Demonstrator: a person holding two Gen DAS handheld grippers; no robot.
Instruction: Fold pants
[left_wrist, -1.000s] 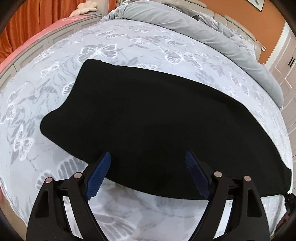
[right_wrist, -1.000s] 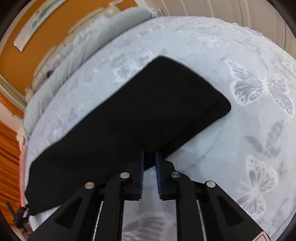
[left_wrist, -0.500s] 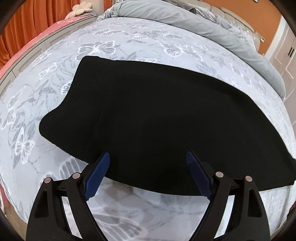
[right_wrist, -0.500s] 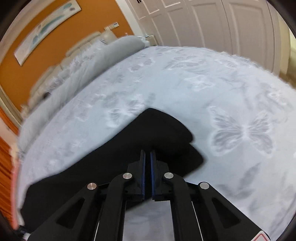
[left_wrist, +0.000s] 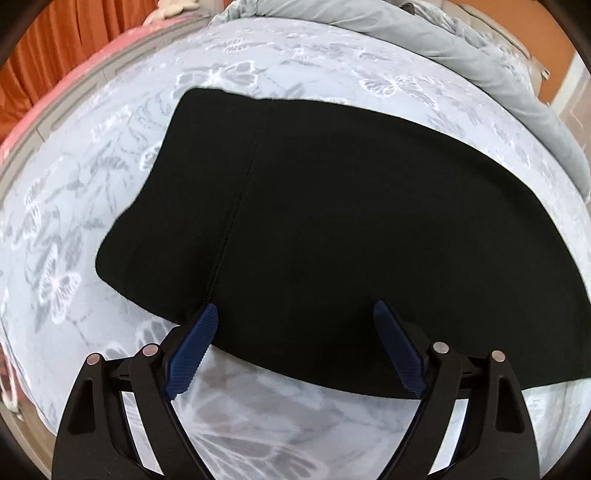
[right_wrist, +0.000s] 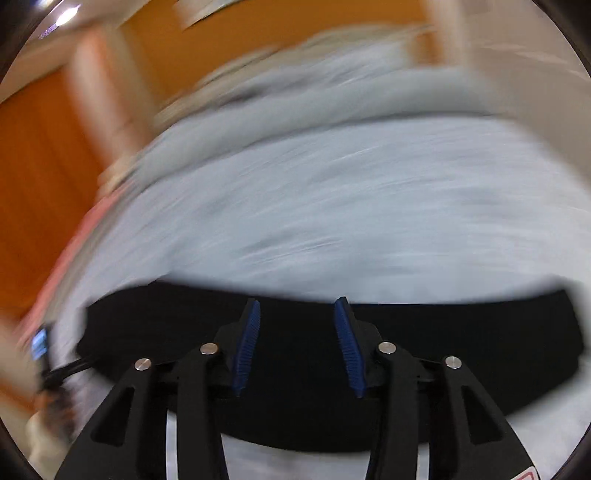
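Observation:
The black pants lie flat on the bed, folded lengthwise, with a seam running down the left part. My left gripper is open and empty, its blue fingertips just over the pants' near edge. In the blurred right wrist view the pants form a dark band across the lower frame. My right gripper is open over them with nothing between its pads.
The bed has a pale grey butterfly-print cover. A grey duvet is bunched along the far side. Orange curtains hang at the left. The right wrist view shows orange walls, blurred by motion.
My right gripper lifted the pants' end while shut on it, then opened and swung over the pants. My left gripper moved closer to the pants and stayed open.

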